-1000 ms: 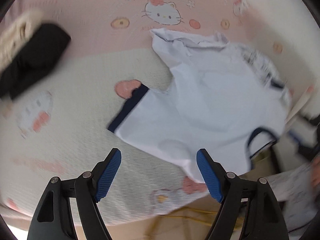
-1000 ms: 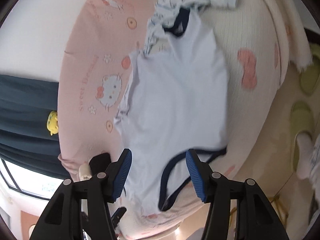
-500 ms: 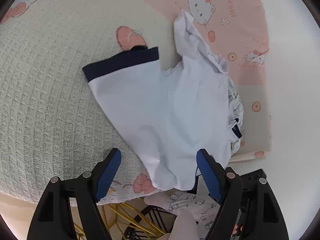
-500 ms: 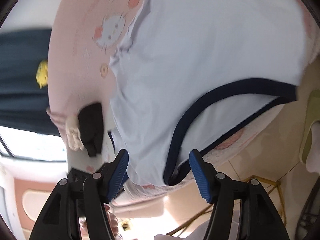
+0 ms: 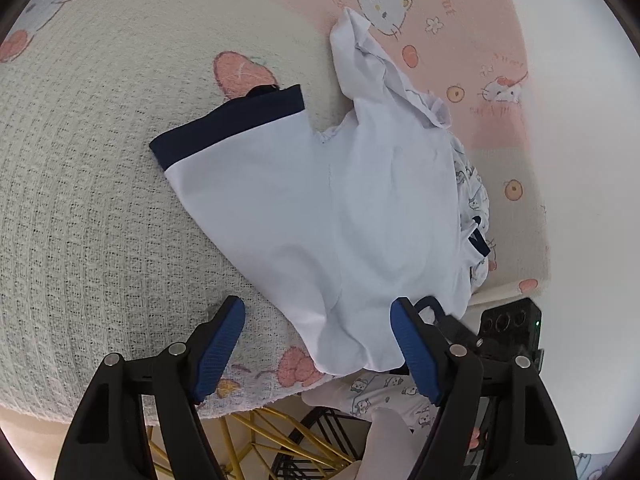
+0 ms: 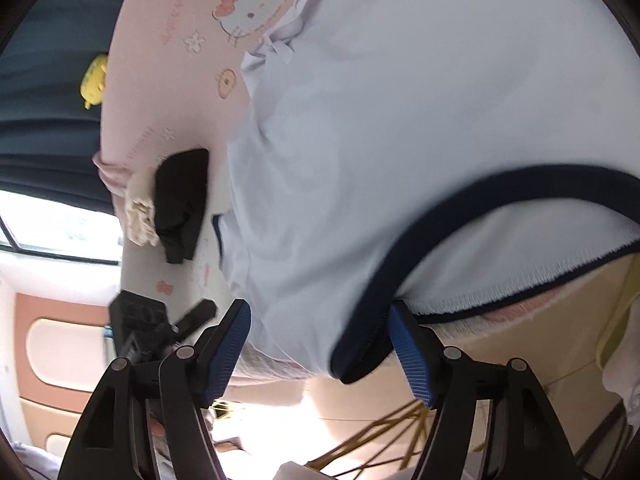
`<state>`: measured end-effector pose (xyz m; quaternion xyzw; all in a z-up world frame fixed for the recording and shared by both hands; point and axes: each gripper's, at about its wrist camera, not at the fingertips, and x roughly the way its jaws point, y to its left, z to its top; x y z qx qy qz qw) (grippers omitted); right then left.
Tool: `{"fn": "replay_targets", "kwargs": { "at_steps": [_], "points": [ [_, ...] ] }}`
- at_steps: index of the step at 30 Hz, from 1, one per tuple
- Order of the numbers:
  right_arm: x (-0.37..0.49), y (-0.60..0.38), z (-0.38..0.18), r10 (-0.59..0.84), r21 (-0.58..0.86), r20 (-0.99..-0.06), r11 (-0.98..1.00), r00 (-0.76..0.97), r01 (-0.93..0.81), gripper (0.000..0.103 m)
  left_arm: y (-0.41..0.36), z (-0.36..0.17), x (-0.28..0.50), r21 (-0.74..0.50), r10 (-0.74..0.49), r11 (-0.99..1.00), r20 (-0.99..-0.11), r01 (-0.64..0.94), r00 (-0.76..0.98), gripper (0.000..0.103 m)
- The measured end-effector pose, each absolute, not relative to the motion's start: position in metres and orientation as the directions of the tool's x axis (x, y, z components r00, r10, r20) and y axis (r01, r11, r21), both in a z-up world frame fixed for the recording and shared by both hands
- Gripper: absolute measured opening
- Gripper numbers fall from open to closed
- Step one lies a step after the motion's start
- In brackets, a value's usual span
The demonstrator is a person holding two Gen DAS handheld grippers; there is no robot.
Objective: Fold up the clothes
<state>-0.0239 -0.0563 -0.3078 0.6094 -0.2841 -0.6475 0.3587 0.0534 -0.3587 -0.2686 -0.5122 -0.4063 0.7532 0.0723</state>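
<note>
White T-shirt (image 5: 340,208) with navy trim lies spread on the waffle-weave blanket (image 5: 92,184), its navy-cuffed sleeve (image 5: 228,126) reaching out to the left in your left wrist view and its far edge rumpled against the pink cartoon-cat sheet (image 5: 460,40). The near corner of the shirt droops over the bed's edge, right between your left gripper (image 5: 318,352)'s blue pads; those jaws stand wide apart and are narrowing slightly, neither pad pressing the cloth. A patterned garment (image 5: 472,196) peeks out from under the shirt's right side.

Over in the right wrist view, the shirt (image 6: 400,120) fills most of the frame, a little blurred. Its navy-bound neckline (image 6: 440,216) curves down into the gap of your right gripper (image 6: 320,344); those jaws are opening, with the trim between them and no grip on it that I can see. To the left, a black garment (image 6: 182,204) sits beside a cream knitted piece (image 6: 140,212) on the sheet. Farther left, dark curtain (image 6: 48,100) and a small yellow toy (image 6: 94,80).
</note>
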Motion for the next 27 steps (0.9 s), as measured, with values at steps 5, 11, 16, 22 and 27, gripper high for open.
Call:
{"fn": "replay_targets", "kwargs": {
  "at_steps": [5,11,16,22,27],
  "points": [
    [-0.028,-0.074,-0.308,-0.820,0.815,-0.570,-0.558,0.043,0.158,0.068,-0.356,-0.275,0.053,-0.738,0.583,-0.594,-0.670,0.321,-0.460,0.073],
    [-0.031,-0.079,-0.316,-0.824,0.821,-0.566,-0.560,0.028,0.115,0.042,-0.360,-0.279,0.048,-0.746,0.578,-0.573,-0.661,0.339,-0.479,0.073],
    [-0.030,-0.087,-0.301,-0.702,0.669,-0.709,-0.699,-0.062,0.253,0.009,-0.363,-0.276,0.042,-0.723,0.532,-0.590,-0.683,0.359,-0.501,0.069],
    [-0.027,-0.078,-0.294,-0.665,0.625,-0.739,-0.736,-0.109,0.261,0.008,-0.367,-0.278,0.042,-0.597,0.410,-0.701,-0.785,0.390,-0.464,0.009],
    [-0.025,-0.067,-0.294,-0.636,0.603,-0.760,-0.766,-0.132,0.221,0.006,-0.372,-0.272,0.043,-0.500,0.311,-0.777,-0.834,0.384,-0.456,0.002]
  ]
}}
